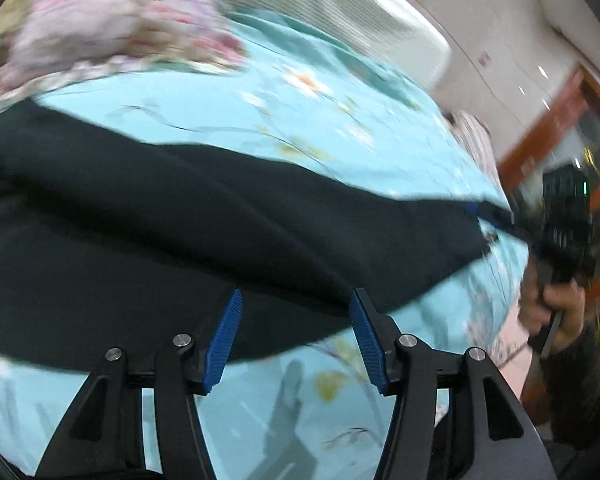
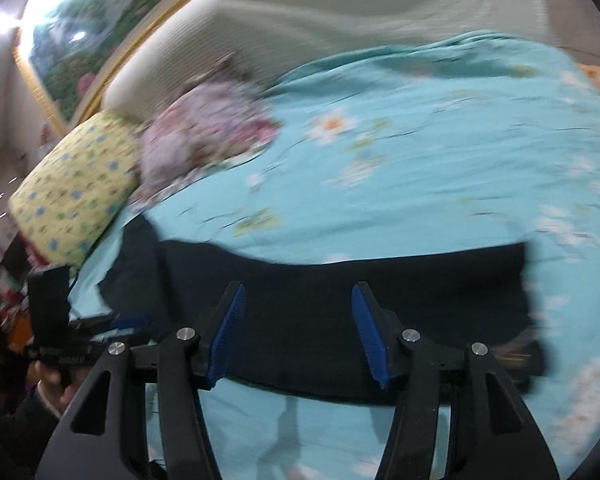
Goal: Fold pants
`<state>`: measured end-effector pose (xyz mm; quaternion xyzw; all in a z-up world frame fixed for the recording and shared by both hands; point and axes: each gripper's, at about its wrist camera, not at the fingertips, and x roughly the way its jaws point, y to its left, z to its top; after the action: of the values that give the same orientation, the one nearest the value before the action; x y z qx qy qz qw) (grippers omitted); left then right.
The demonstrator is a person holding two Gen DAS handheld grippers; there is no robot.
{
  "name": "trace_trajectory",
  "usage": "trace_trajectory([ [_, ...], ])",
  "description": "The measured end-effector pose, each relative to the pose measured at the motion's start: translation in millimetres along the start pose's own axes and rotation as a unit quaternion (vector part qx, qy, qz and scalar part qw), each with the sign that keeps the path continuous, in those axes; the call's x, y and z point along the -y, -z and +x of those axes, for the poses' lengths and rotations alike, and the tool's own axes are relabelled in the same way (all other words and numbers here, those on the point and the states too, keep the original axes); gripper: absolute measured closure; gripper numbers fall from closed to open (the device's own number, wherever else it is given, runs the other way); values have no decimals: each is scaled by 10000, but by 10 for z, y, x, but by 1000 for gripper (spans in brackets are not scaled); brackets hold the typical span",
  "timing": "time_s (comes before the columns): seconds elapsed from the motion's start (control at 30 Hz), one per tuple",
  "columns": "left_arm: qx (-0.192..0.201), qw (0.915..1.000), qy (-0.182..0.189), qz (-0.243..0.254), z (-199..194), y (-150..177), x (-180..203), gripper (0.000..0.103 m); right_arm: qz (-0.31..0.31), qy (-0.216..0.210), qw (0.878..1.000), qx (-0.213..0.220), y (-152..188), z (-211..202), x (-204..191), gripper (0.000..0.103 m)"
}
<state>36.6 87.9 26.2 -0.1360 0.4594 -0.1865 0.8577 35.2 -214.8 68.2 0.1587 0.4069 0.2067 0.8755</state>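
Note:
The dark pants [image 1: 180, 232] lie flat as a long band across the light blue flowered bedsheet [image 1: 300, 120]. My left gripper [image 1: 296, 300] hovers over their near edge, its blue pads wide apart with nothing between them. In the right wrist view the pants [image 2: 340, 300] end squarely at the right. My right gripper [image 2: 298, 292] stands open above them, not touching the cloth. Each view shows the other gripper at the side, held in a hand: the right one [image 1: 488, 216] at the pants' right end, the left one [image 2: 128, 322] at their left part.
A yellow flowered pillow [image 2: 72, 192] and a pink-purple flowered bundle [image 2: 208, 132] lie at the head of the bed, before a pale padded headboard [image 2: 340, 8]. A gold-framed picture [image 2: 80, 40] hangs behind. A wooden door frame [image 1: 548, 120] stands past the bed's right edge.

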Motion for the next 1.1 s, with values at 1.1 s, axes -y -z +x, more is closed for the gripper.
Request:
trace_trajectory([
  [1.1, -882, 9930, -656, -424, 23, -1783, -2305, 25, -1022, -1570, 9663, -1764, -254, 1953, -1700, 46],
])
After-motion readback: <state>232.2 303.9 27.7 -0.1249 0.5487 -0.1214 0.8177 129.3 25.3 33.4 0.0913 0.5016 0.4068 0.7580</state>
